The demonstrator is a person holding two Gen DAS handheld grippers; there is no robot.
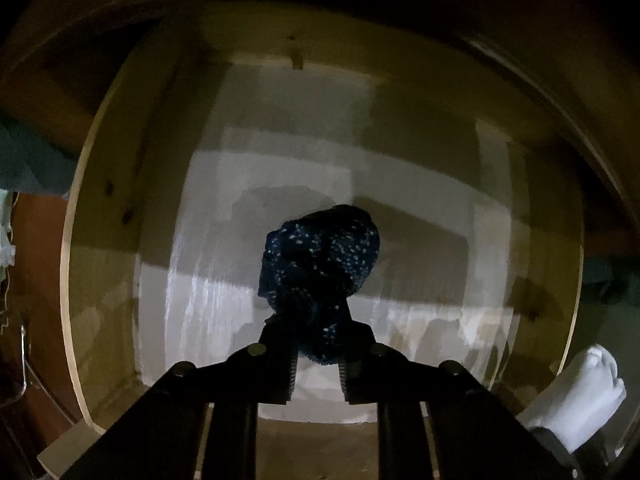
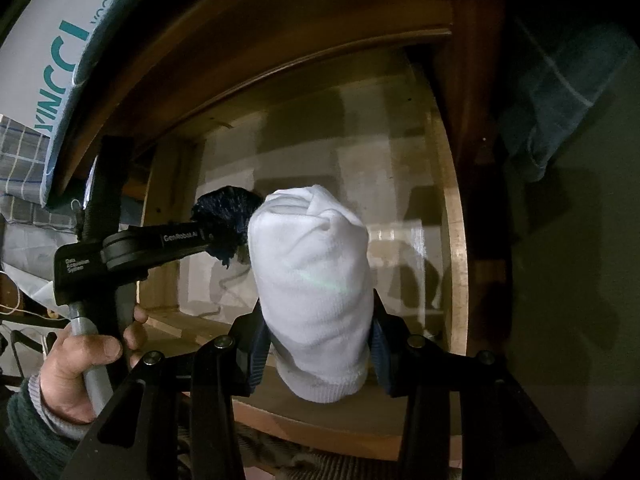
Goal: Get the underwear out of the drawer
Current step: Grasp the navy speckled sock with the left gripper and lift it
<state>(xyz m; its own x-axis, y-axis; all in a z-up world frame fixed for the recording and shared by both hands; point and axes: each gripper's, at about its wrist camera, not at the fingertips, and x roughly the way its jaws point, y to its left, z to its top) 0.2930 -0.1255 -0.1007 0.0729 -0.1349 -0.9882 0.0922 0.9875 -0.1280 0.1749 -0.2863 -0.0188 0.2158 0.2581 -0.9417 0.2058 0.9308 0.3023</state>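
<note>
My left gripper [image 1: 318, 332] is shut on a dark blue speckled rolled garment [image 1: 320, 260] and holds it above the open wooden drawer [image 1: 104, 240], whose white-lined floor shows below. In the right wrist view the left gripper [image 2: 216, 236] and its blue garment [image 2: 224, 220] show at the left. My right gripper [image 2: 318, 320] is shut on a white rolled garment [image 2: 312, 280], held over the drawer [image 2: 452, 240]. That white garment also shows at the lower right of the left wrist view [image 1: 580, 400].
The dark wooden cabinet frame [image 2: 280, 40] arches over the drawer. A white bag with teal lettering [image 2: 60, 48] sits at the upper left. A dark blue cloth [image 2: 560, 100] hangs at the right. A hand [image 2: 80, 360] grips the left tool's handle.
</note>
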